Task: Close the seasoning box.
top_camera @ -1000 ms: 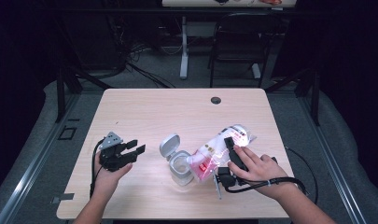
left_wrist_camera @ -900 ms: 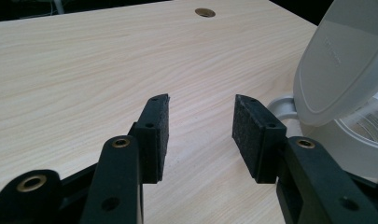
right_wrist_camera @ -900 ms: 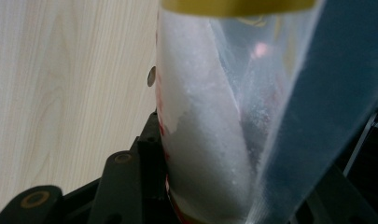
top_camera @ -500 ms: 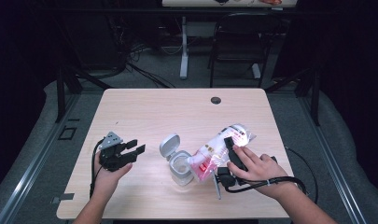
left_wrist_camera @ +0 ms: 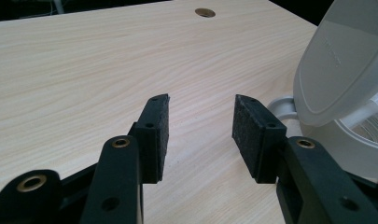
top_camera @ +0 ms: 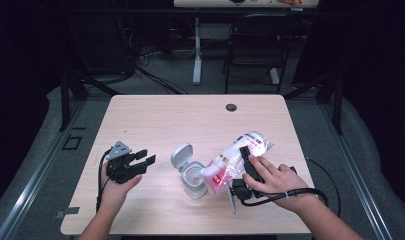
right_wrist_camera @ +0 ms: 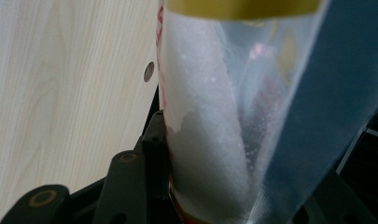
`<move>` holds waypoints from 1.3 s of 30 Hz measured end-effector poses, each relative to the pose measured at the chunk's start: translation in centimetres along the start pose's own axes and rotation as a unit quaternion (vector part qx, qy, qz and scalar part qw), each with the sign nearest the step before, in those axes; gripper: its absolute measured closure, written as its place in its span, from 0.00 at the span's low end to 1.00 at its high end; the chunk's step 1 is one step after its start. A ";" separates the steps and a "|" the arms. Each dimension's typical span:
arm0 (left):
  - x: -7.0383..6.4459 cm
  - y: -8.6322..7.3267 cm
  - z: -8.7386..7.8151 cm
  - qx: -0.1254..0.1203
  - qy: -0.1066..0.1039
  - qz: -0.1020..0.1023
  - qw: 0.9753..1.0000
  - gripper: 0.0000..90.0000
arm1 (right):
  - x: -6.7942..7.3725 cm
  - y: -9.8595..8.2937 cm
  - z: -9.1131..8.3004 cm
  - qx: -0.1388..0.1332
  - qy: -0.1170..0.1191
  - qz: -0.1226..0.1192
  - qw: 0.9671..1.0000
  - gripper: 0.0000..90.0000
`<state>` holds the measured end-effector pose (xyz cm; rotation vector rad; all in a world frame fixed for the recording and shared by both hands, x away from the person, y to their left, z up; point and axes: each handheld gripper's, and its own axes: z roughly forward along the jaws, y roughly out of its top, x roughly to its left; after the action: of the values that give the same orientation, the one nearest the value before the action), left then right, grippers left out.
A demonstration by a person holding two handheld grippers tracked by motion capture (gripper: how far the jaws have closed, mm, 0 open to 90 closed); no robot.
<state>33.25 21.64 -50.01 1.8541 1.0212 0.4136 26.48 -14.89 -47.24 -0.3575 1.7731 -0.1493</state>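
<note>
Light wood table (top_camera: 190,120), black chair (top_camera: 252,47) behind, grey floor (top_camera: 50,150), dark room

We are in a lab or recording room: beyond our left gripper (top_camera: 143,161) stands a plain wooden desk (top_camera: 190,120) with a cable hole (top_camera: 231,107), then loose cables (top_camera: 155,80), an empty chair (top_camera: 255,45) and dark curtained walls.

Open-lidded container (top_camera: 194,179) sits mid-desk (top_camera: 190,120); tilted bag (top_camera: 235,159) right of it; left gripper (top_camera: 140,162) well left.
</note>
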 end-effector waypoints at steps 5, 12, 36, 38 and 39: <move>0.0 0.0 0.0 0.000 0.000 0.000 1.000 0.63 | 0.0 0.1 0.0 -0.007 -0.001 -0.002 1.000 0.63; 0.0 0.0 0.0 0.000 0.000 0.000 1.000 0.63 | -0.1 0.2 -0.1 -0.006 -0.001 -0.020 1.000 0.64; 0.0 0.0 0.0 -0.001 0.000 -0.001 1.000 0.63 | -0.5 0.5 -0.2 0.011 0.002 -0.027 1.000 0.69; 0.0 0.0 0.0 0.000 -0.001 -0.001 1.000 0.63 | -0.4 0.4 0.0 -0.001 0.003 -0.014 1.000 0.69; 0.0 0.0 0.0 0.000 -0.001 0.000 1.000 0.63 | -0.4 0.4 0.1 -0.002 0.002 -0.013 1.000 0.69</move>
<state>33.23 21.63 -49.97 1.8541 1.0197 0.4128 26.56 -14.36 -47.01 -0.3840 1.7739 -0.1646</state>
